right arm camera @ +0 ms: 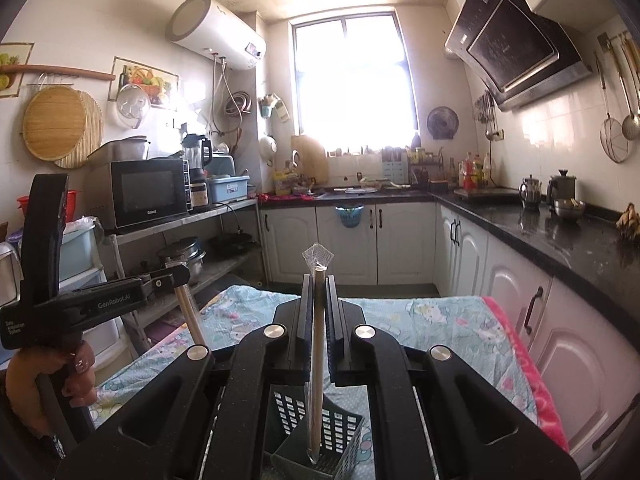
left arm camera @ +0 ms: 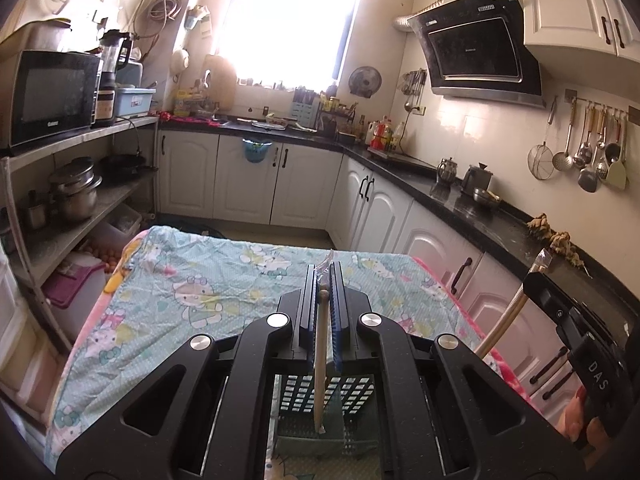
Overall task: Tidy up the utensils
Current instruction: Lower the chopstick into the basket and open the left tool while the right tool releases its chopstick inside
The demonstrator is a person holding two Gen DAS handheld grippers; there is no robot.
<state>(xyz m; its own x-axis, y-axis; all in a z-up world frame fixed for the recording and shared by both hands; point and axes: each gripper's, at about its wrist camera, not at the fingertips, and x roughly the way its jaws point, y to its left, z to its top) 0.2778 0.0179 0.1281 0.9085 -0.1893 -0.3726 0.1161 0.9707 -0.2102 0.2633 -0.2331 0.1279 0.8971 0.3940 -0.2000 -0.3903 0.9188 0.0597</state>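
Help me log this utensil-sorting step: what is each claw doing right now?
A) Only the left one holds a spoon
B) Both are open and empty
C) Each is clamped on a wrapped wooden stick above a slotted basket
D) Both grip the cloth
C: the left claw pinches a wrapped wooden stick above the slotted basket, and the right claw likewise pinches its own stick.

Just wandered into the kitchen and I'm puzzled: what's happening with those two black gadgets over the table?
A person holds a pair of tongs in each hand. The left tongs are shut on a wrapped wooden stick, and the right tongs on another stick. Both sticks hang upright over a dark slotted basket on the cartoon-print cloth, apparently about to go in.
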